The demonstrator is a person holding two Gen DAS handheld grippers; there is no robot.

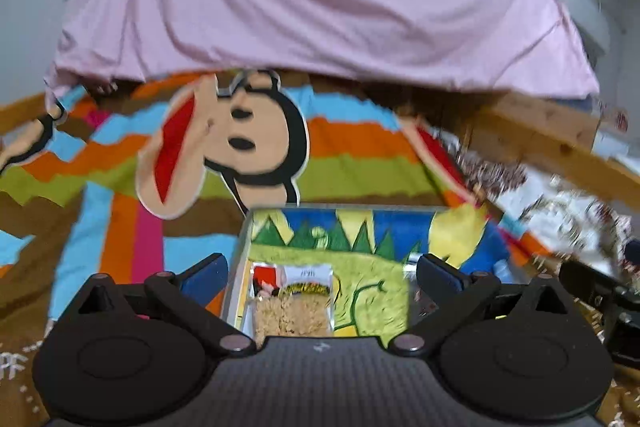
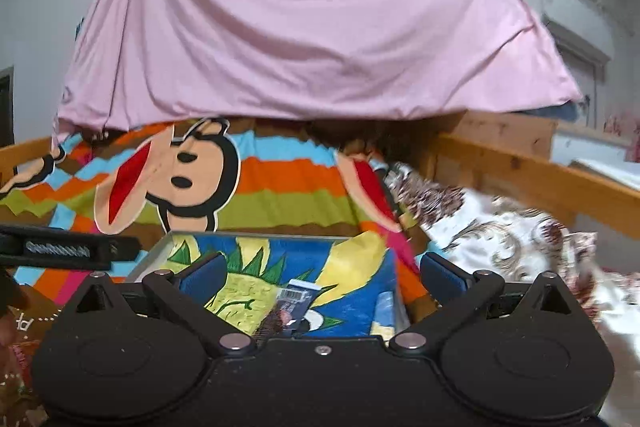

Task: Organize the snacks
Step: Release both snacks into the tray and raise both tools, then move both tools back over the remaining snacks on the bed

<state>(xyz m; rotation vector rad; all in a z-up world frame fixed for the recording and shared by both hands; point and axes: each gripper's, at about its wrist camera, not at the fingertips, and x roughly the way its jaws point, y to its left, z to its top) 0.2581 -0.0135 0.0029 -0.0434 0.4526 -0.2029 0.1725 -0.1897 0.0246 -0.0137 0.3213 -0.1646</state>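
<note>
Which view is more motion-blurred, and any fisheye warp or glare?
Left wrist: worse, the floral quilt and bed rail smear, though the snack packet in the box stays readable. Right wrist: milder blur, pink sheet folds soft. Both: the room bows toward the edges, dark corners, flat light, no glare.

A pink sheet (image 2: 304, 39) hangs straight ahead, above a striped blanket (image 2: 296, 195) (with a cartoon monkey face). A wooden bed rail (image 2: 520, 171) and flowered bedding (image 2: 492, 227) lie to the right.

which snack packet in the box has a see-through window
The packet with brown crumbly food showing, lying at the box's left side; the dark barcoded packet shows no contents.
</note>
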